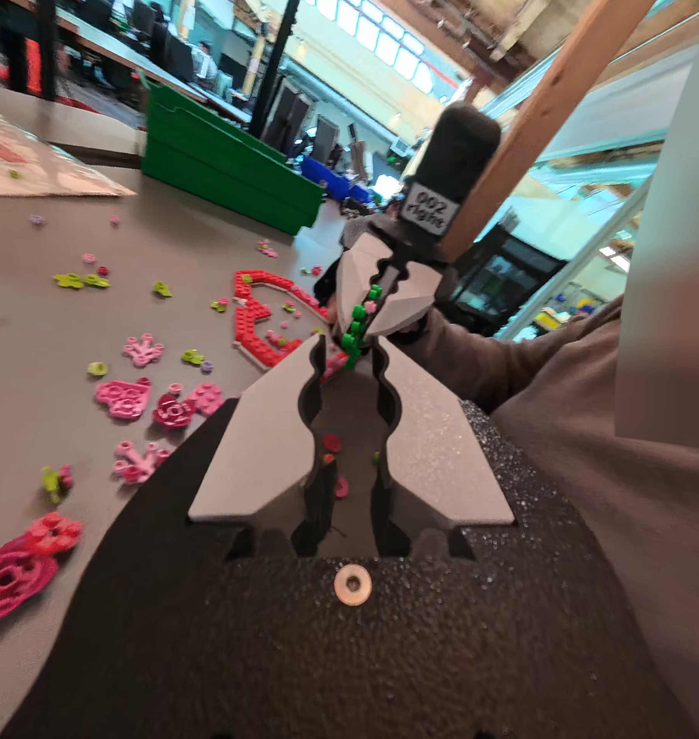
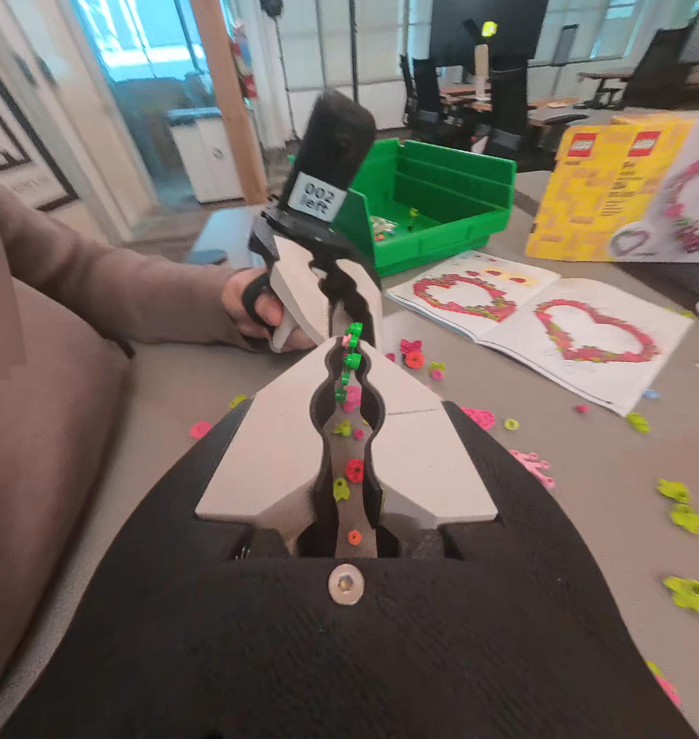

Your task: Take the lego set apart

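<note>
1. A green stud strip is clamped by the right tool – held above the desk.
2. The left tool is parted, tips flanking the strip's end.

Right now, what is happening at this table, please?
A person is taking a Lego set apart with two hand-held grippers. The right gripper is shut on a green stem piece with small pink bits. The left gripper faces it, open, its tips at the stem's other end. Loose pink and lime pieces lie over the grey table, beside a part of the red heart frame, an open instruction booklet and a green bin.
</note>
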Motion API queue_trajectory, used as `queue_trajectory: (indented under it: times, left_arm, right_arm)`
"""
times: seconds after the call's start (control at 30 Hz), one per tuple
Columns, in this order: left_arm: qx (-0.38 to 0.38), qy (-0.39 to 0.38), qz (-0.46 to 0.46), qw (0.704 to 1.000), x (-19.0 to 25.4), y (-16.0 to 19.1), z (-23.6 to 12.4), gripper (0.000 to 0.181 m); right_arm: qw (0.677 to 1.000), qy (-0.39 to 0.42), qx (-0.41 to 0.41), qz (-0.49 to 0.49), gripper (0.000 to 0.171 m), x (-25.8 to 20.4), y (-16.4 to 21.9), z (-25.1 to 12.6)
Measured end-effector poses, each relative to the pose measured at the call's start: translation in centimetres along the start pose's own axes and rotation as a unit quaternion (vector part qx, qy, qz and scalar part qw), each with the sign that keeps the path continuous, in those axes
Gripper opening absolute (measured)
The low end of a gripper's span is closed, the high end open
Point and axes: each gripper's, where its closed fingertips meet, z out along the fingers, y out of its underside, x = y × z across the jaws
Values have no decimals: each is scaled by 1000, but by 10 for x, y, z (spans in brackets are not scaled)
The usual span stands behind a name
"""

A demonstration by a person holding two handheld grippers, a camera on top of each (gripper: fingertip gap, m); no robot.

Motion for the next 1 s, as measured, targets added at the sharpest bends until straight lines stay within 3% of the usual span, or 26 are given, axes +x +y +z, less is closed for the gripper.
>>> queue_trajectory:
  times: [0.17,0.23,0.33,0.43,0.57,0.7,0.83,0.9,1.0]
  left_arm:
    - [24,85,-55,995,18,-3,1,1]
    - [22,50,-46,997,9,-3,0,1]
    - [-3,-47,1,999,-14,2,-6,1]
    - [-43,-112,53,991,-25,7,-8,2]
    - [-78,-146,88,982,-27,17,-3,1]
    - [-92,-165,95,977,-32,19,-5,1]
    - [-92,-194,105,971,-37,16,-10,1]
    - [-117,-286,135,941,-66,15,-34,1]
    - [-50,-244,57,967,-63,-1,-40,0]
  right_arm:
    - [996,-51,42,66,4,-6,-9,-3]
    - [998,-6,36,47,10,5,-7,-2]
    - [993,98,-12,-65,25,24,-2,-8]
    - [957,174,-102,-209,18,31,10,-7]
    - [913,203,-171,-309,10,28,21,1]
    - [891,217,-207,-340,5,30,27,2]
    - [879,230,-192,-372,4,27,20,3]
    - [858,261,-167,-410,4,28,4,-7]
    - [884,256,-134,-366,4,29,-7,-15]
